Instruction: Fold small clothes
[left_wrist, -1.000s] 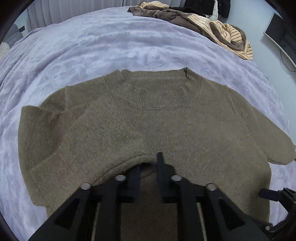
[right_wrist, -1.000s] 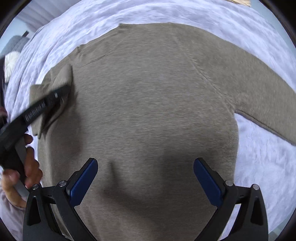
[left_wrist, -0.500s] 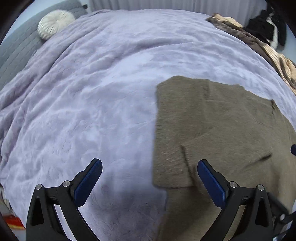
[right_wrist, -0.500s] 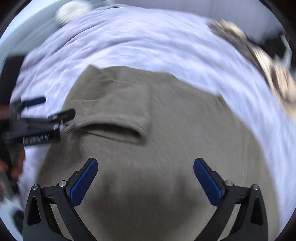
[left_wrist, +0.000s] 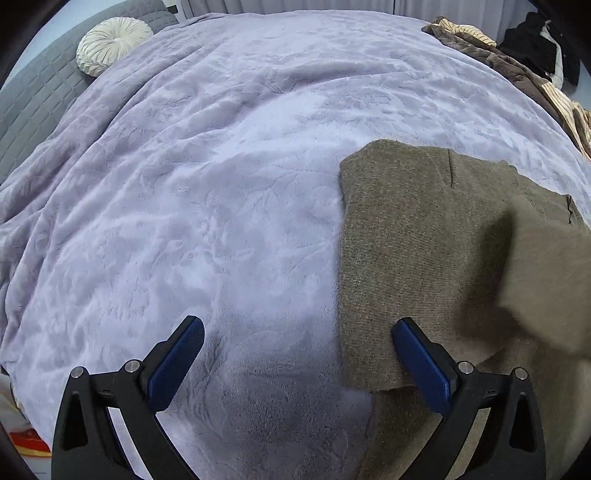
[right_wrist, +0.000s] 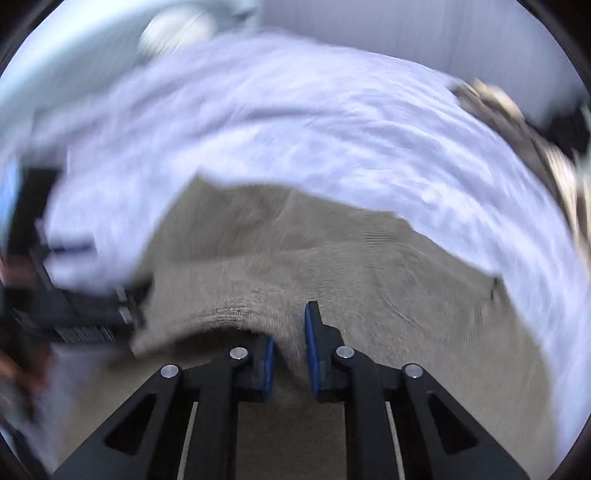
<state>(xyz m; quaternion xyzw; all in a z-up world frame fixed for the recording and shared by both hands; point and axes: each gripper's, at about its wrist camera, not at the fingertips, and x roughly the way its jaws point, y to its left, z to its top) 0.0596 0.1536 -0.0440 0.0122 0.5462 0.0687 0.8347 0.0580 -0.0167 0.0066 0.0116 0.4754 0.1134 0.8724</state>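
Note:
An olive-brown knit sweater (left_wrist: 424, 236) lies on a lilac bedspread (left_wrist: 207, 177), its left side folded in with a straight edge. My left gripper (left_wrist: 295, 354) is open and empty, low over the bedspread at the sweater's left edge; its right finger is over the knit. In the blurred right wrist view my right gripper (right_wrist: 290, 339) is shut on a fold of the sweater (right_wrist: 332, 258) and holds its ribbed edge raised. A lifted flap of the sweater (left_wrist: 546, 280) shows at the right of the left wrist view. The left gripper (right_wrist: 92, 314) appears at left.
A round cream cushion (left_wrist: 112, 44) lies on a grey headboard (left_wrist: 33, 99) at the far left. A pile of brown and striped clothes (left_wrist: 517, 70) lies at the bed's far right, with black garments (left_wrist: 535, 44) behind. The bedspread runs wide to the left.
My left gripper let go of the sweater, opened and swung to its left edge. My right gripper closed on the sweater and is lifting a fold, moving fast.

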